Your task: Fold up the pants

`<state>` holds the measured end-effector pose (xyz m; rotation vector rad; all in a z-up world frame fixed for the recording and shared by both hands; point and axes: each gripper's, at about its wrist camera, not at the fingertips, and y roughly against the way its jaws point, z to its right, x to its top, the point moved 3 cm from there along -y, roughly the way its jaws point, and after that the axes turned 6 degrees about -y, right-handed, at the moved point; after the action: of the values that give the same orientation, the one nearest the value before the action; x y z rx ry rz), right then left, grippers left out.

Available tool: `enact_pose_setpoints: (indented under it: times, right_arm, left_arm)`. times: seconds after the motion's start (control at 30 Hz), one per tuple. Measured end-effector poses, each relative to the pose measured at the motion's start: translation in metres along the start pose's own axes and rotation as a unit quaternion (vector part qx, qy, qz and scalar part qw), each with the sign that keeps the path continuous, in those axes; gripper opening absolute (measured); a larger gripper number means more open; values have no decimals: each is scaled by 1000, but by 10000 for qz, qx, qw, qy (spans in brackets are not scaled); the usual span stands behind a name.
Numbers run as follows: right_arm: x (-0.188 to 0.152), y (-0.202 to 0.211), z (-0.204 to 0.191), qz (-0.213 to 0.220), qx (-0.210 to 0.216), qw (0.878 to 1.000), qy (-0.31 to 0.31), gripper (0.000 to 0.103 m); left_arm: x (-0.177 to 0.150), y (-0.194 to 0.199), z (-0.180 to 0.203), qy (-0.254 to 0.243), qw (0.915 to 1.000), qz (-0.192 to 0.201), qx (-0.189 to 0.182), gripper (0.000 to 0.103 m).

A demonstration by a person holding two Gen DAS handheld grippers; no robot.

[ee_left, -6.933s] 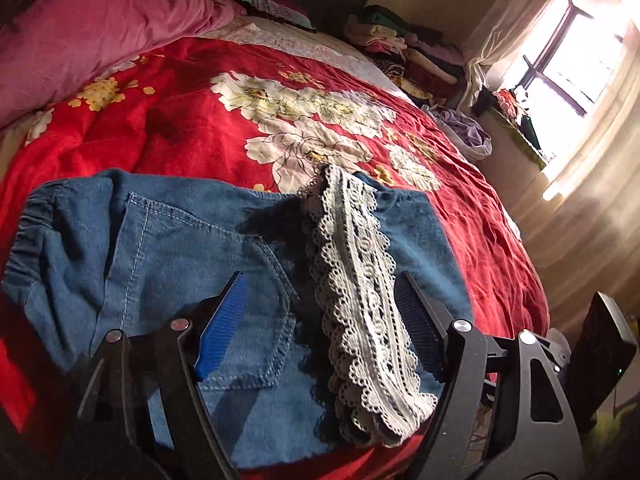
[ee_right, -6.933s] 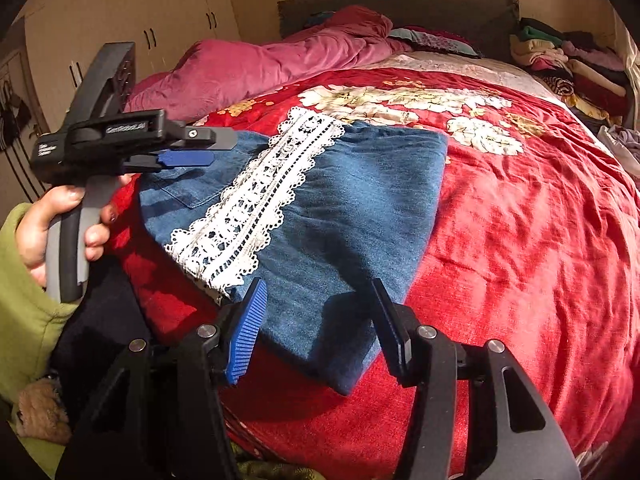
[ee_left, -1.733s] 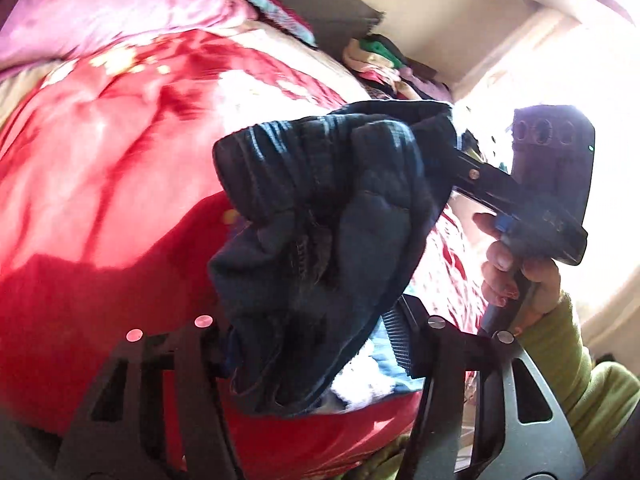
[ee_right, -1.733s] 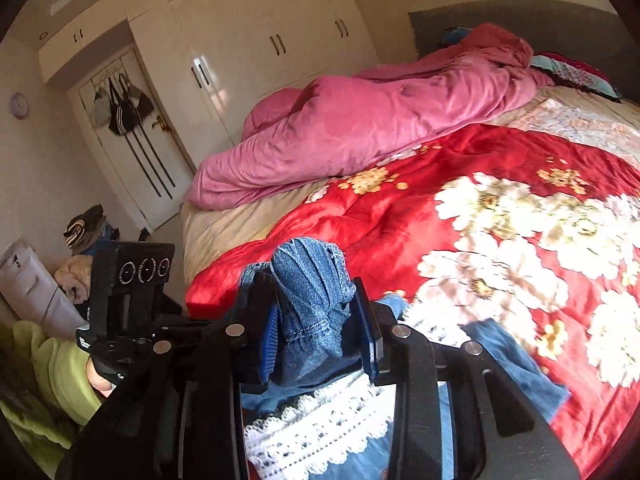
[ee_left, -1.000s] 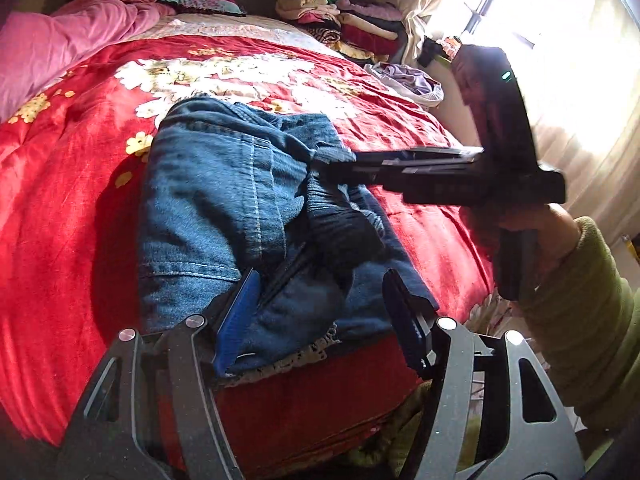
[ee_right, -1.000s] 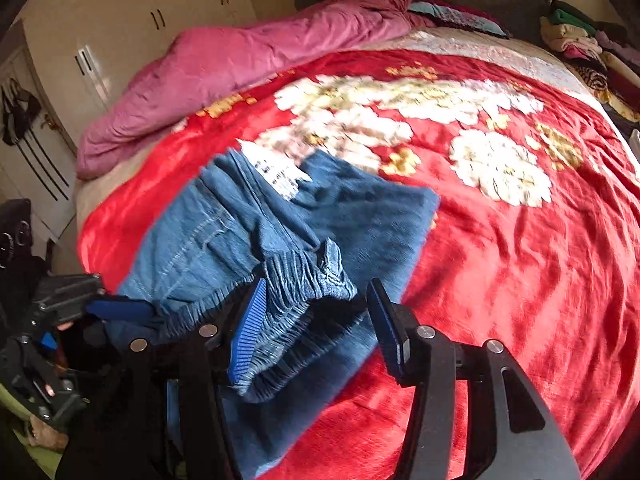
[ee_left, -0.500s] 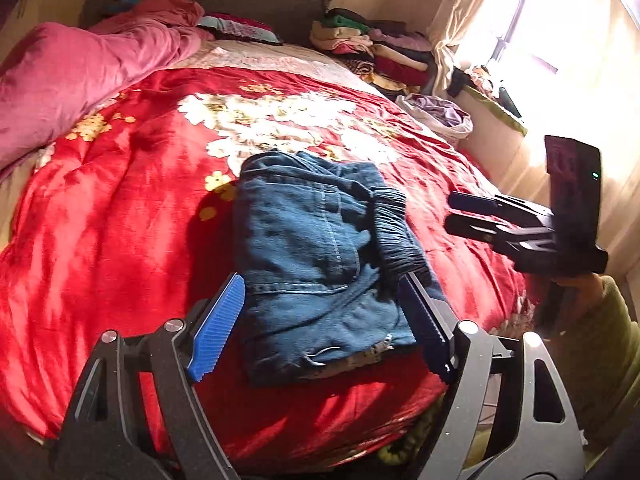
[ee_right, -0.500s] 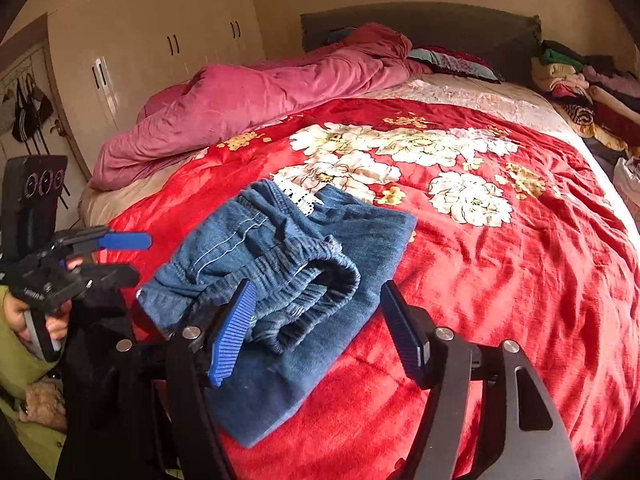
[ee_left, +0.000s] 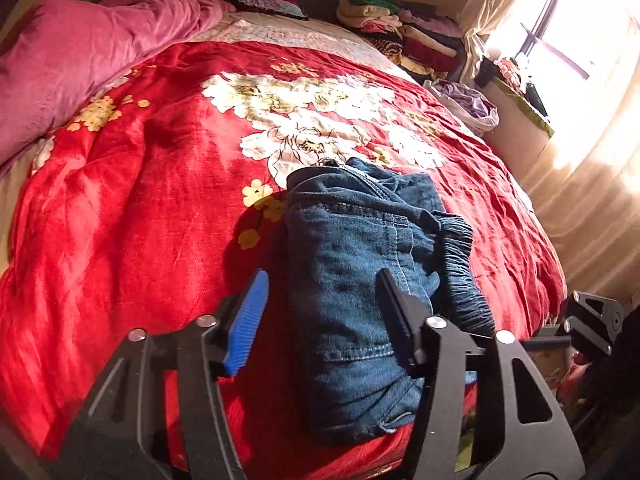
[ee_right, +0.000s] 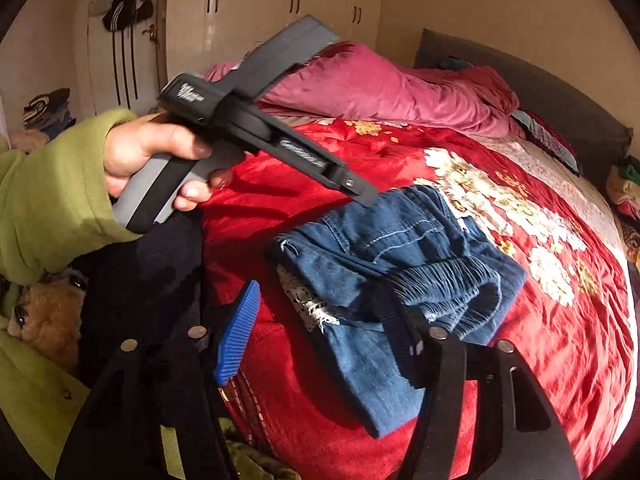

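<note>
I see the pants lying folded on the red bed, near its front edge. My left claw and right claw have just been closing, but both gape with nothing pinched.

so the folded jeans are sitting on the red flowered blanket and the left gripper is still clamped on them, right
Not quite. The folded jeans do lie on the red flowered blanket, but the left gripper is not clamped on them: the left wrist view shows its jaws, which have just been closing, apart above the denim, holding nothing.
</note>
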<state>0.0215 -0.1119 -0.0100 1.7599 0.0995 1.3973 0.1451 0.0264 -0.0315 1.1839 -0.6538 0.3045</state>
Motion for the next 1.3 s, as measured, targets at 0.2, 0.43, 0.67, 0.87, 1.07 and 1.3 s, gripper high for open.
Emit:
enact_pose_setpoints:
  times: [0.2,0.43,0.67,0.87,1.07,1.3]
  right_arm:
    - [10,-35,-11,-257,-141,9981,542,42]
    - [3,-71,-5,-821,290,9952,455,4]
    - [-19,-71,-13,-872,517,9945,258,4]
    - [-20,-64,-12,-791,552,9953,24,5]
    - [-17,-40,-3,-522,628,9961,-337,13]
    - [-9,-9,4,-167,553,9969,-535,13]
  left_arm:
    - [6,-29,8,-184,9995,-264,-26,22]
    - [4,-43,1,-54,9995,-308,0,22]
    - [2,-42,1,-1,9998,-173,-47,24]
    - [0,-37,4,-47,9999,-95,51,25]
    - [-1,-30,9,-96,9999,-33,95,30]
    - [-2,-25,11,-125,9999,3,100,34]
